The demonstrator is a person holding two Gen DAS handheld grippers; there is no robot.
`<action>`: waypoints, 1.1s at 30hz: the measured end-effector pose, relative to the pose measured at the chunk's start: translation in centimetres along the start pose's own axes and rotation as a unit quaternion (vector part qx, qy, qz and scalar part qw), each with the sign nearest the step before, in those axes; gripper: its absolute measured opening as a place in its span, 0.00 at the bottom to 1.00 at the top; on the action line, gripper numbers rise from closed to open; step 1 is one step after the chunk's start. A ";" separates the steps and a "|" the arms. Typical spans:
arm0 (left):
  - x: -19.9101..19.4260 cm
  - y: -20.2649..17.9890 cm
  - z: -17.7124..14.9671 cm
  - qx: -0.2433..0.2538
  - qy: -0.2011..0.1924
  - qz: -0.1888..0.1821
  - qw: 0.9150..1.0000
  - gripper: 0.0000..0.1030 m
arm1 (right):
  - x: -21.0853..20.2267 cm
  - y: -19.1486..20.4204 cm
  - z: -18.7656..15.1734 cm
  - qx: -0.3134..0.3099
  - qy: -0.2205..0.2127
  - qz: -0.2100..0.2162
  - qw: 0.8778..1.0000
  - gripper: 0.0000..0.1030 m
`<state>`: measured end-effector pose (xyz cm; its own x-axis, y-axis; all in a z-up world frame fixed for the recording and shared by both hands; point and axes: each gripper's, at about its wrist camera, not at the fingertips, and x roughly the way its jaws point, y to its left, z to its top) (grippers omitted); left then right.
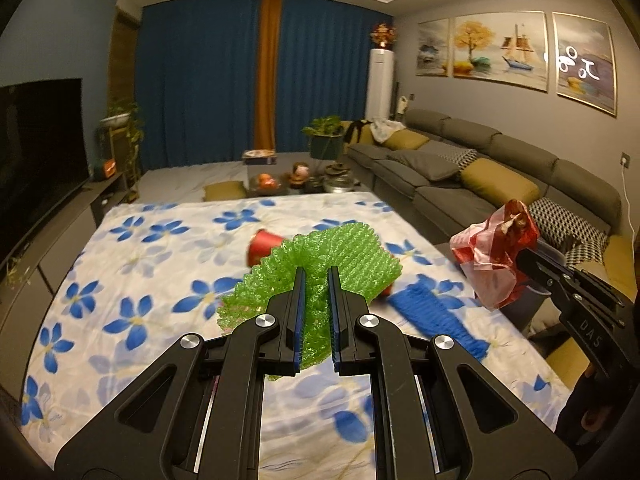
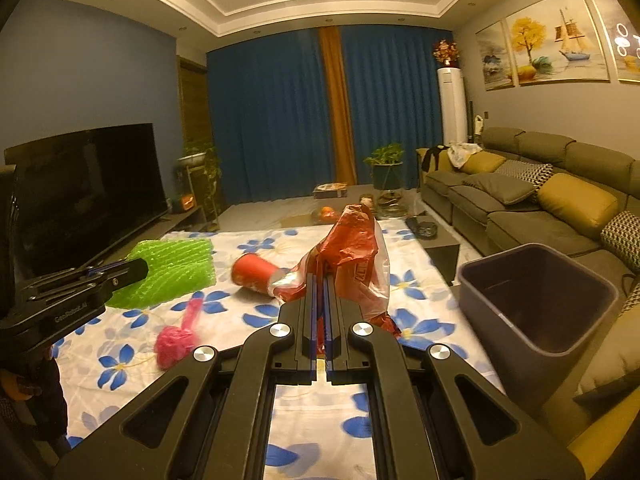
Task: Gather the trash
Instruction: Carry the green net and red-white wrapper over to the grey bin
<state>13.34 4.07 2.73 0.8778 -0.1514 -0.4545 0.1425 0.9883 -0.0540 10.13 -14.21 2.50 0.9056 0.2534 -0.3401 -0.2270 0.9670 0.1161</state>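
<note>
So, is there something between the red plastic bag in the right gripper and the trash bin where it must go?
Nothing visible stands in the way. The red plastic bag hangs from the shut right gripper above the flowered cloth, and the empty trash bin stands open to its right, beside the table edge, with only free air between them.

Green foam net (image 1: 320, 268), red bag (image 2: 352, 256) — blue-flowered white cloth (image 1: 160, 280).
</note>
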 end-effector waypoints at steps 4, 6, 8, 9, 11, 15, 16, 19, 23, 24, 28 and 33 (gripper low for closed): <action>0.9 -2.0 0.6 0.012 -0.001 -0.013 1.000 0.09 | -0.3 -1.8 0.4 0.006 -0.006 -0.014 1.000 0.04; 1.5 -3.1 0.9 0.020 0.000 -0.019 1.000 0.09 | -0.4 -2.7 0.6 0.010 -0.009 -0.022 1.000 0.03; 1.9 -4.0 1.1 0.025 0.000 -0.024 0.999 0.09 | -0.6 -3.8 0.8 0.013 -0.012 -0.030 0.999 0.04; 2.3 -4.6 1.2 0.028 0.000 -0.029 0.999 0.09 | -0.7 -4.1 0.9 0.014 -0.014 -0.035 0.999 0.04; 2.8 -5.6 1.4 0.032 0.001 -0.036 0.999 0.09 | -1.0 -5.1 1.2 0.016 -0.018 -0.045 0.999 0.03; 3.8 -7.5 1.9 0.040 0.001 -0.051 0.998 0.09 | -1.2 -7.3 1.6 0.023 -0.023 -0.068 0.997 0.03; 4.1 -8.0 2.1 0.042 0.001 -0.055 0.998 0.09 | -1.3 -7.9 1.7 0.025 -0.026 -0.074 0.997 0.03; 4.9 -9.5 2.7 0.045 0.001 -0.068 0.997 0.09 | -1.2 -9.8 2.0 0.035 -0.029 -0.092 0.995 0.03; 6.0 -11.8 3.7 0.053 -0.003 -0.085 0.995 0.09 | -1.0 -12.1 2.4 0.045 -0.032 -0.113 0.992 0.03; 6.3 -12.2 3.8 0.055 -0.004 -0.089 0.994 0.09 | -0.9 -12.6 2.6 0.047 -0.032 -0.119 0.991 0.03; 7.5 -14.6 4.7 0.062 -0.008 -0.106 0.992 0.09 | -0.6 -14.2 2.9 0.051 -0.033 -0.135 0.989 0.03; 9.1 -17.7 5.3 0.072 -0.009 -0.128 0.989 0.09 | 0.0 -15.7 3.0 0.057 -0.032 -0.149 0.987 0.04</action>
<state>21.27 -14.85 4.25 0.8122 -0.3974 -0.4270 0.4232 0.9052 -0.0374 14.73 -29.50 3.49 0.9476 -0.0465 -0.3161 0.0906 0.9879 0.1262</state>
